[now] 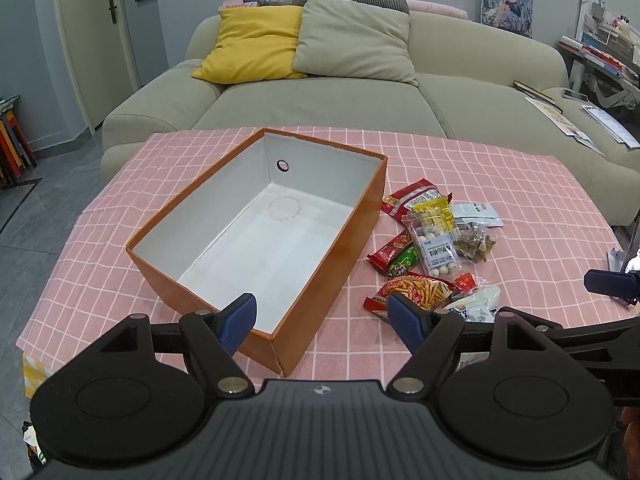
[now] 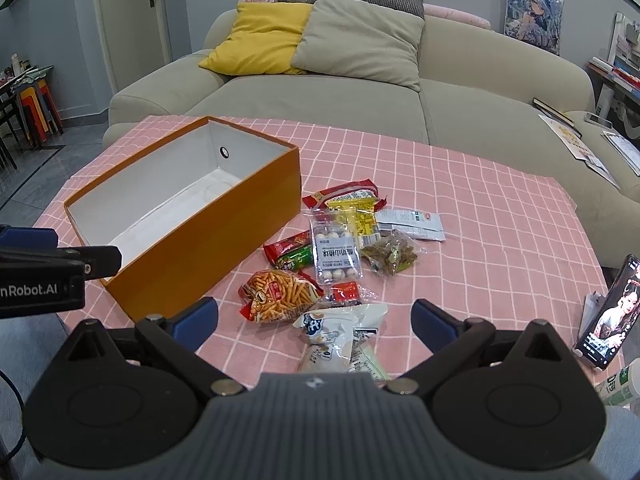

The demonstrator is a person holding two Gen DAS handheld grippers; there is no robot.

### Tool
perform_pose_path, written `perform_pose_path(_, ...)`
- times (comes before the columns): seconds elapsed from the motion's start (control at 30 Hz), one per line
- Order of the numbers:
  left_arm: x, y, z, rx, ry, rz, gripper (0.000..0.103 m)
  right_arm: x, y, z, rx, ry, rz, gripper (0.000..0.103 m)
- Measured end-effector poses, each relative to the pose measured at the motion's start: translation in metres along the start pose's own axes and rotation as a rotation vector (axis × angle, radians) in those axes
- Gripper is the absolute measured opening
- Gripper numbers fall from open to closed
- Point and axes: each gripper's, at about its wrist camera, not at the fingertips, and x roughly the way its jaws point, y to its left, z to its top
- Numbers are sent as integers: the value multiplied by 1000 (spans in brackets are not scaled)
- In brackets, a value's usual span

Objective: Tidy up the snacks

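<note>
Snack packets (image 2: 336, 256) heaped on the pink checked tablecloth (image 2: 480, 216) just right of the empty orange box (image 2: 224, 216), with left gripper (image 1: 320, 320) and right gripper (image 2: 314, 324) above the near edge, jaws spread wide, holding nothing.

Both grippers are matte black with blue ribbed pads on the two fingers. The left gripper (image 1: 322, 322) has round black discs on each side of a ridged centre block, silver rivets at the linkage joints, and a small white emblem. The right gripper (image 2: 314, 318) matches; white "nRobot.AI" lettering shows on the left one's side.
</note>
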Motion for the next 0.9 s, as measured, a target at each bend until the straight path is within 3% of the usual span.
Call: perform_pose_path(0.9,-1,-7,0,32,5,-33,87,4,-1,-2,0,19,17,99)
